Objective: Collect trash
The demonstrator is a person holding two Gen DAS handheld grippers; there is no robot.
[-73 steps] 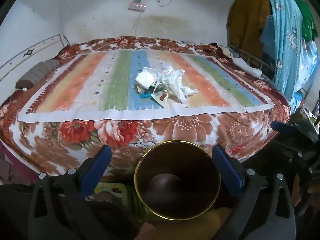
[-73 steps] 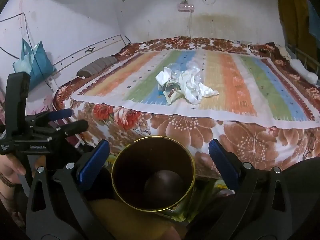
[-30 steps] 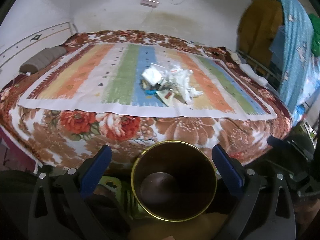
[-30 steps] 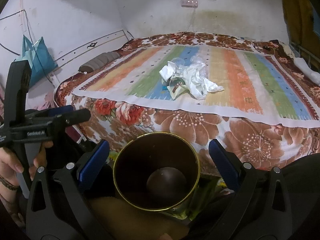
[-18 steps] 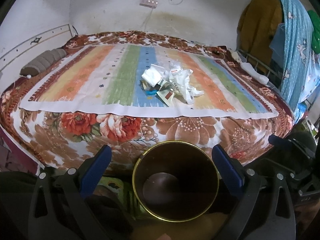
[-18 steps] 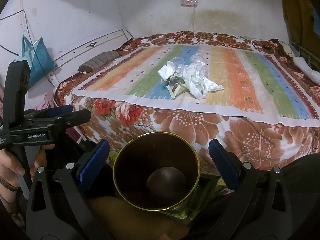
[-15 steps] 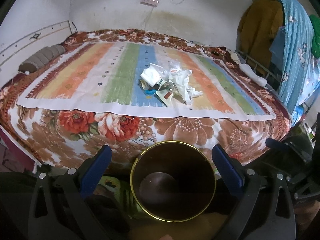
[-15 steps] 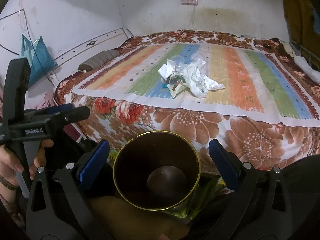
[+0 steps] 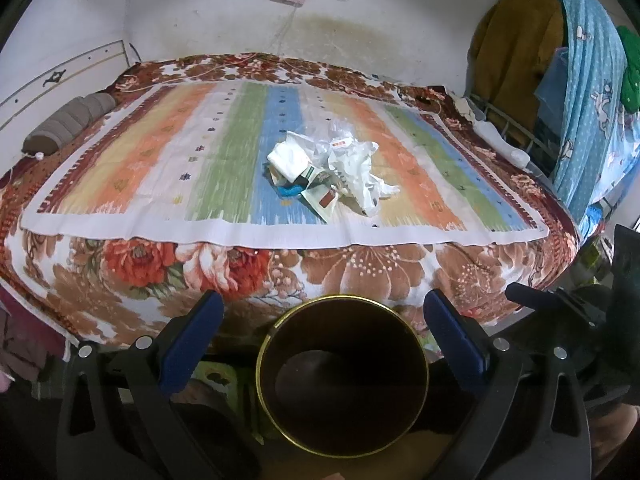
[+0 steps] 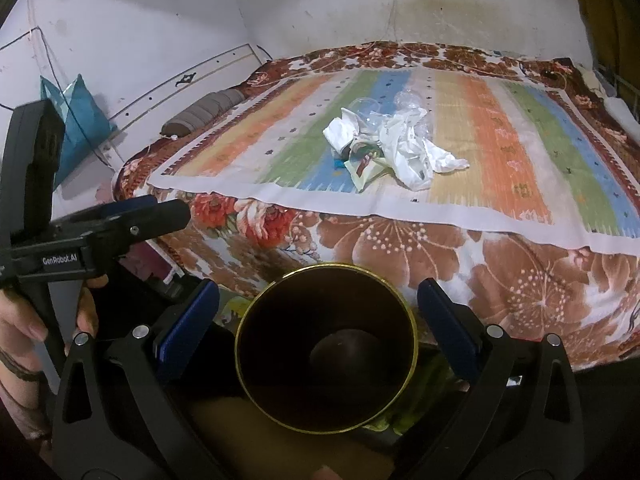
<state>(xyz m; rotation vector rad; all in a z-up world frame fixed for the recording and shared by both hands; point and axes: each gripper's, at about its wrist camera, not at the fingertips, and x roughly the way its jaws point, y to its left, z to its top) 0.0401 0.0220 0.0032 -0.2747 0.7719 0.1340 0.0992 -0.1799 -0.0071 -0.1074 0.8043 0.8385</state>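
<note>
Crumpled white paper trash (image 9: pixel 332 172) lay mid-bed. Both tongs, left (image 9: pixel 324 336) and right (image 10: pixel 320 320), gaped empty. Best grip one piece, not the sheet (image 9: pixel 160 184).

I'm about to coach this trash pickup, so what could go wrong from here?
The trash pile is tangled, light paper and plastic; a pinch may lift only part and scatter the rest over the mat.

The pile lies mid-bed, well beyond the bin, so pieces could drop on the way.

Both grippers, left and right, hang open close together by the bin and may bump when reaching.
</note>
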